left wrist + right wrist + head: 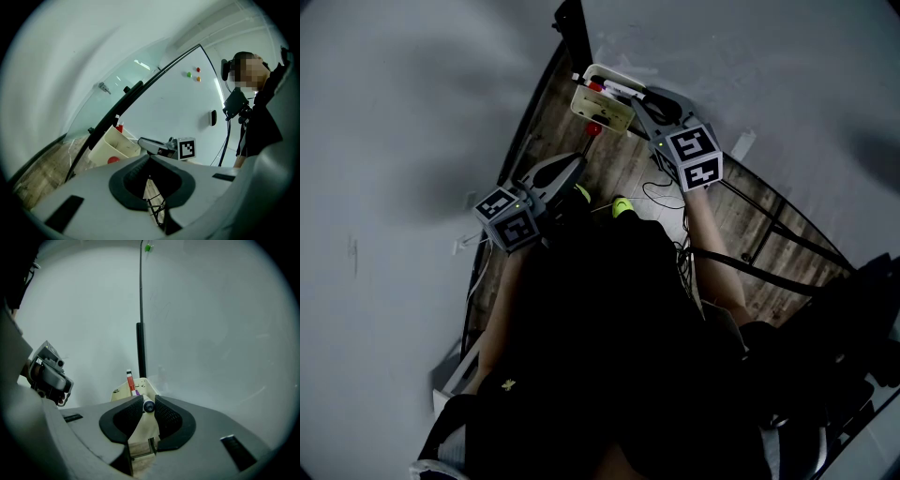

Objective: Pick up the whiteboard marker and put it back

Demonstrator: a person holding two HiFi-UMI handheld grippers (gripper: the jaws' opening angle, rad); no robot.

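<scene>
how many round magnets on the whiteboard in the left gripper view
3, clustered high on the whiteboard: green magnet, red magnet to its upper right, orange magnet just under the red. Others may be out of view.

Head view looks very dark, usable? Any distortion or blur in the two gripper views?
Head view: underexposed, the person's torso reads near black, though the cream tray stays legible. Left gripper view: fisheye bows the whiteboard's black frame into an arc, and the corners are vignetted. Right gripper view: evenly lit, and the marker between the jaws is sharp.
</scene>
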